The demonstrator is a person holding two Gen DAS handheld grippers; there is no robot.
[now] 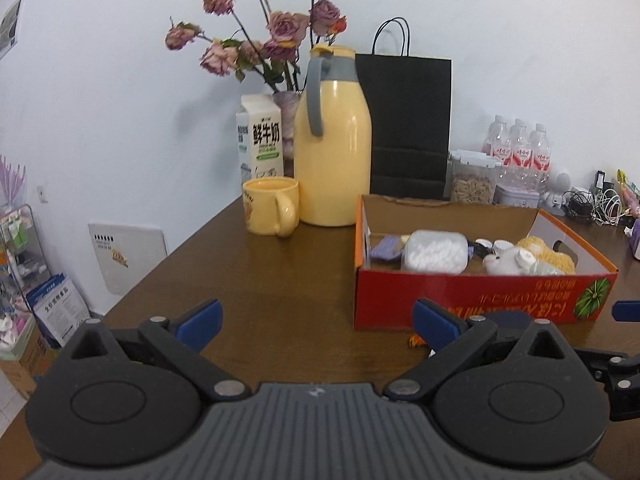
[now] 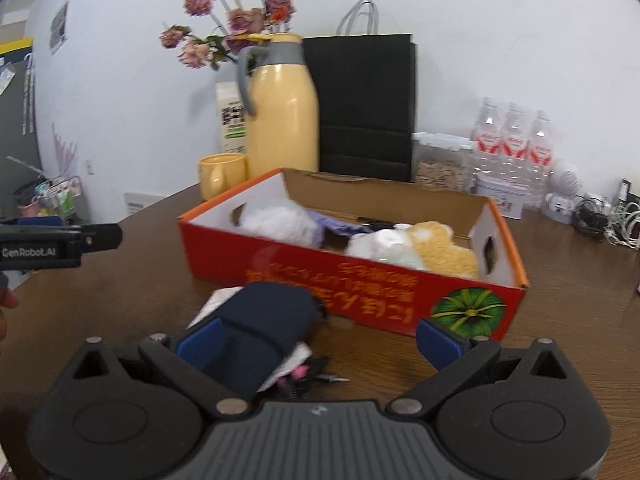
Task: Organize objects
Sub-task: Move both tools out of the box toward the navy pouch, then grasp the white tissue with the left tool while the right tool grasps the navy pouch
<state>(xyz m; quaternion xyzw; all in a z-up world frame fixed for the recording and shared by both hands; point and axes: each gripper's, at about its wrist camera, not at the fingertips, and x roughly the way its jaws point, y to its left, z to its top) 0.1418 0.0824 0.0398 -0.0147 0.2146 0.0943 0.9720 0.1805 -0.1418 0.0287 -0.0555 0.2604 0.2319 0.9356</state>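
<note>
Clearly "GenRobot.AI" on left hand-held gripper [image 2: 60,246], milk carton [image 1: 262,142] perhaps "鲜牛奶"

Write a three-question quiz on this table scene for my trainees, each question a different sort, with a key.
1. True or false: the mug stands inside the red box.
2. Multiple choice: what lies on the table just in front of the right tool? A) a dark pouch B) a milk carton C) a water bottle
3. Fill in: both tools, the left tool included, are ____ and hold nothing.

Key
1. False: it stands on the table beside the flask, left of the box.
2. A: the dark pouch lies between the tool and the box.
3. open
</note>
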